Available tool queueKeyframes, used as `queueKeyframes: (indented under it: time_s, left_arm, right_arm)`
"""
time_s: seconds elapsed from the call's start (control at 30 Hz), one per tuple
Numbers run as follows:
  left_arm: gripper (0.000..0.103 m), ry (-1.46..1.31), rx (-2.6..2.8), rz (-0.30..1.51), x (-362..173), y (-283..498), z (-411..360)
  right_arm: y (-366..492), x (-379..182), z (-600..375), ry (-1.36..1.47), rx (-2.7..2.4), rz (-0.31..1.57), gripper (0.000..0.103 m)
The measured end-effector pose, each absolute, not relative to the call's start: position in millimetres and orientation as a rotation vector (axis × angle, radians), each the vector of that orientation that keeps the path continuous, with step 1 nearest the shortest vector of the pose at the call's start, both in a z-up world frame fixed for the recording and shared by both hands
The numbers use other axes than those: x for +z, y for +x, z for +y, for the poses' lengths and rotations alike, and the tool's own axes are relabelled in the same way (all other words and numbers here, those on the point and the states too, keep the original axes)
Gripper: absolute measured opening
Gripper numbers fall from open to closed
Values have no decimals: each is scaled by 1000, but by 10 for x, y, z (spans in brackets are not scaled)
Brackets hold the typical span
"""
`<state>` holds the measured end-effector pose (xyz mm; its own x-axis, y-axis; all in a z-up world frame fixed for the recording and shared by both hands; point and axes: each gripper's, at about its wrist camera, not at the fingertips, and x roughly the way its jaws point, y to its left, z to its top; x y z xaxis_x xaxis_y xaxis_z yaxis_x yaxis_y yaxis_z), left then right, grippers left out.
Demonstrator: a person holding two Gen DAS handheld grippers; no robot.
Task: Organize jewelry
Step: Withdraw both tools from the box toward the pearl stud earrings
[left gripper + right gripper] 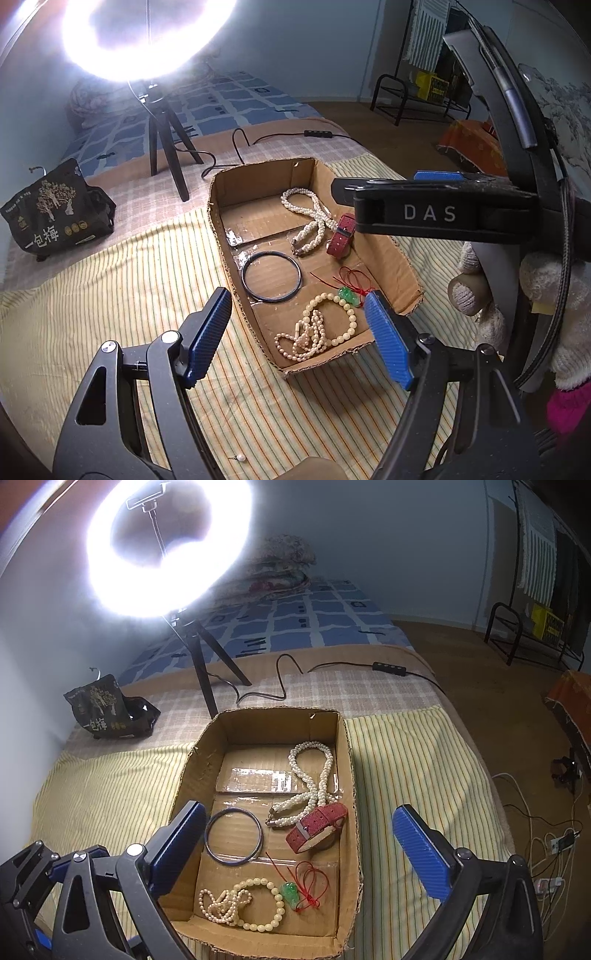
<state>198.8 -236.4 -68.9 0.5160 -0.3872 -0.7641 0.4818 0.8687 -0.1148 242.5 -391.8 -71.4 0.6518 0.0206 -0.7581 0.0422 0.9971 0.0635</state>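
A shallow cardboard box (399,266) (184,775) lies on a striped cloth. Inside it are a twisted white pearl necklace (306,218) (314,775), a red watch strap (341,236) (317,830), a dark bangle (271,277) (233,836), a cream bead bracelet (347,317) (266,904) tangled with a pinkish pearl string (306,339) (221,904), and a green pendant on red cord (347,293) (290,891). My left gripper (299,332) hovers open above the box's near end, holding nothing. My right gripper (301,845) is wide open over the box, also with nothing in it.
A bright ring light on a tripod (166,155) (207,672) stands behind the box, its cable and switch (317,133) trailing right. A black snack bag (55,214) sits far left. A loose pearl piece (241,458) lies on the cloth. A gloved hand (546,284) holds the right gripper.
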Motion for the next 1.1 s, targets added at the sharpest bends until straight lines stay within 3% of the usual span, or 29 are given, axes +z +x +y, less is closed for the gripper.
queueKeyframes:
  time_s: [0.63, 1.1]
  left_arm:
    - [77, 151, -498, 812, -406, 1663, -2061]
    - [77, 108, -414, 800, -296, 1591, -1257]
  right_arm:
    - [2048, -382, -3814, 39, -17, 790, 102]
    - [1650, -283, -3360, -60, 91, 705, 103]
